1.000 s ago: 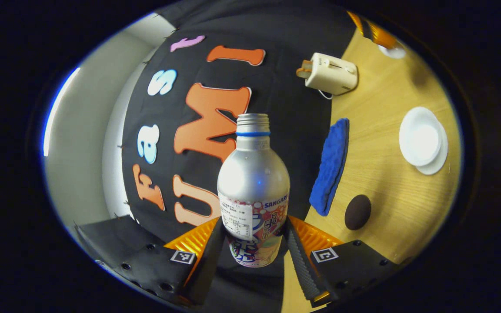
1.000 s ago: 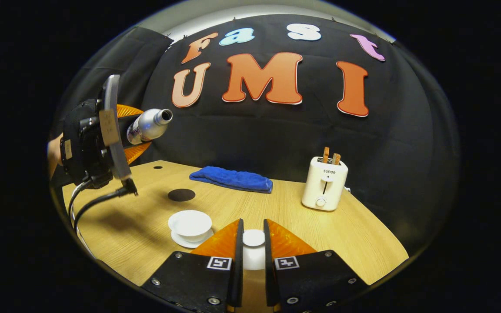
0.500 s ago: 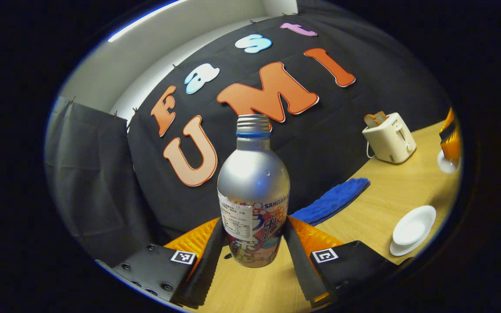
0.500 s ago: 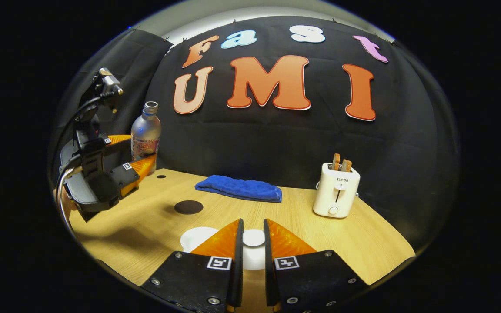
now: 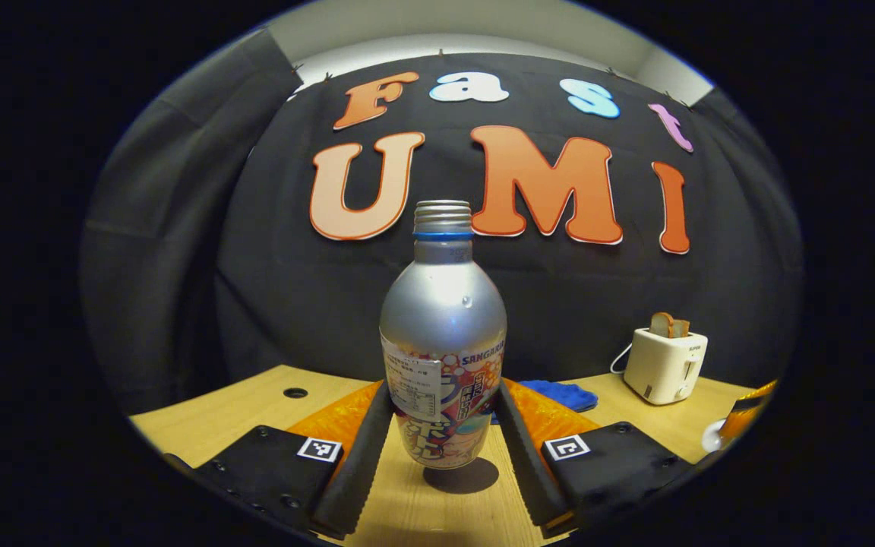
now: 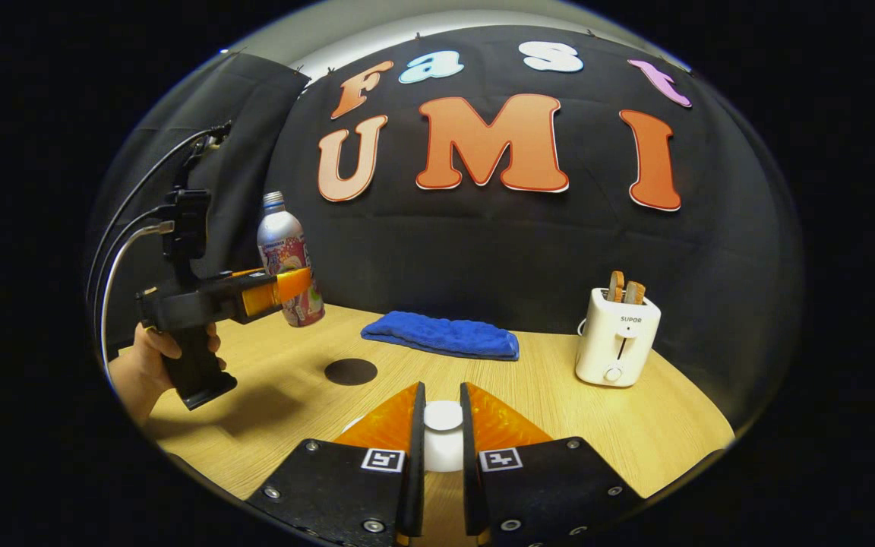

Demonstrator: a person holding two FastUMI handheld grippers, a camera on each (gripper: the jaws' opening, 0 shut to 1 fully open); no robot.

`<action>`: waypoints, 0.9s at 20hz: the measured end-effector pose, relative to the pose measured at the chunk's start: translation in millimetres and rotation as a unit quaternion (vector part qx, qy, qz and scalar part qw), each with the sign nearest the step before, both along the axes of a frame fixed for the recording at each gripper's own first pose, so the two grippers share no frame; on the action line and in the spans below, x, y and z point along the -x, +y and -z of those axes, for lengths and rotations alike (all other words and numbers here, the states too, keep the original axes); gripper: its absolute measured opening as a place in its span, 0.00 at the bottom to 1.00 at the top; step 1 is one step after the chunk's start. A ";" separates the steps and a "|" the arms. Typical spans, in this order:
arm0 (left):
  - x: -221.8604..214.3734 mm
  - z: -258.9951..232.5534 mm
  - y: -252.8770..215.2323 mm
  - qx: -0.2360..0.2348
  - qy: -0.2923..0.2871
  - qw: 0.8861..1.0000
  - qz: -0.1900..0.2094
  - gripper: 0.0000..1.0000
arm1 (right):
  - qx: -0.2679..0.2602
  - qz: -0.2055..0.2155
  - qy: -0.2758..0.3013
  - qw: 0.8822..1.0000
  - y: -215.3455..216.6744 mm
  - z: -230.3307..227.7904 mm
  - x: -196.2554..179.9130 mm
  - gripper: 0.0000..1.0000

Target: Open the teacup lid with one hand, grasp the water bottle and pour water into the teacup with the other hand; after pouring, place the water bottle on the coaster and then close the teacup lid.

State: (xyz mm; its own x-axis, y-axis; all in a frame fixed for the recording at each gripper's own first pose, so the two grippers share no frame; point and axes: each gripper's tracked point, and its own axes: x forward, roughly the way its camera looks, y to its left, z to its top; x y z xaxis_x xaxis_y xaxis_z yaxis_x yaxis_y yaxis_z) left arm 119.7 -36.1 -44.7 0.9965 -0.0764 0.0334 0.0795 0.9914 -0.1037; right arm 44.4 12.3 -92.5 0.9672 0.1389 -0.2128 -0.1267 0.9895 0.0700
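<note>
**Bottle upright, held above the coaster**

My left gripper (image 5: 437,448) is clamped on the bottle (image 5: 443,334) at its label; the bottle's long axis stands vertical, base clear of the table (image 6: 270,425) — its shadow lies just below. In the right gripper view the coaster (image 6: 351,371) sits below and right of the bottle (image 6: 289,258), nearer me, so I judge the next move is toward it and down. My right gripper (image 6: 438,425) is clamped on the lid (image 6: 443,416) — the coaster's position is plain here.
</note>
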 end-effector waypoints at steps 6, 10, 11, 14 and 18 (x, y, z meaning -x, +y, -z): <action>-38.5 44.6 -12.6 0.038 0.053 0.997 0.030 0.82 | -0.002 -0.014 0.018 1.000 4.9 16.7 -11.1 0.22; -56.1 75.9 -20.3 0.029 0.085 0.995 0.037 0.82 | -0.005 -0.013 0.030 0.999 2.1 25.8 -18.0 0.22; -59.3 83.5 -23.9 0.027 0.093 0.994 0.043 0.82 | -0.008 -0.013 0.035 0.999 1.9 29.5 -18.4 0.22; -65.0 100.6 -28.7 0.020 0.116 0.992 0.050 0.82 | -0.010 -0.011 0.039 0.999 -2.1 33.0 -21.8 0.22; -67.4 117.3 -32.2 0.021 0.136 0.989 0.055 0.82 | -0.014 -0.019 0.039 0.999 2.9 33.6 -22.4 0.21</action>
